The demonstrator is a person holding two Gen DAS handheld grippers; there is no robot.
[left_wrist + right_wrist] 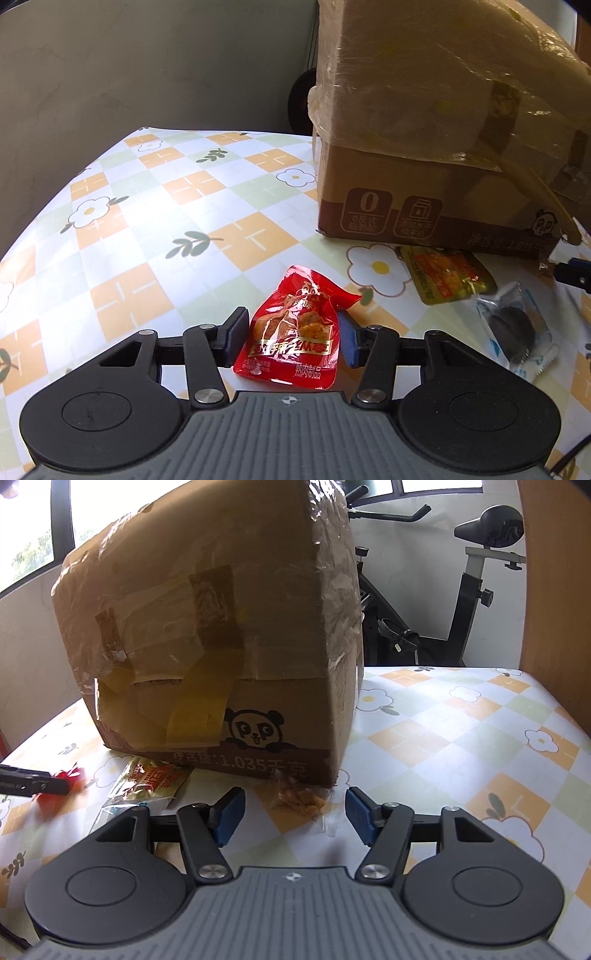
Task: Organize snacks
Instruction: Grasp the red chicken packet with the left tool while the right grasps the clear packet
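A red snack packet point(295, 332) lies on the flowered tablecloth point(166, 221), and my left gripper point(291, 321) has both pads against its sides, crumpling its upper right corner. From the right wrist view that gripper point(37, 784) shows at the left edge with the red packet point(68, 773) around its tip. My right gripper point(295, 805) stands open just before the cardboard box point(221, 627). A small clear packet of orange-brown snack point(301, 799) lies between and slightly ahead of its fingers, untouched.
A yellow snack packet point(447, 275) lies against the box's base, and a clear packet with a dark cookie point(517, 328) lies right of my left gripper. The taped box point(424, 147) fills the table's back. An exercise bike point(461, 609) stands beyond the table.
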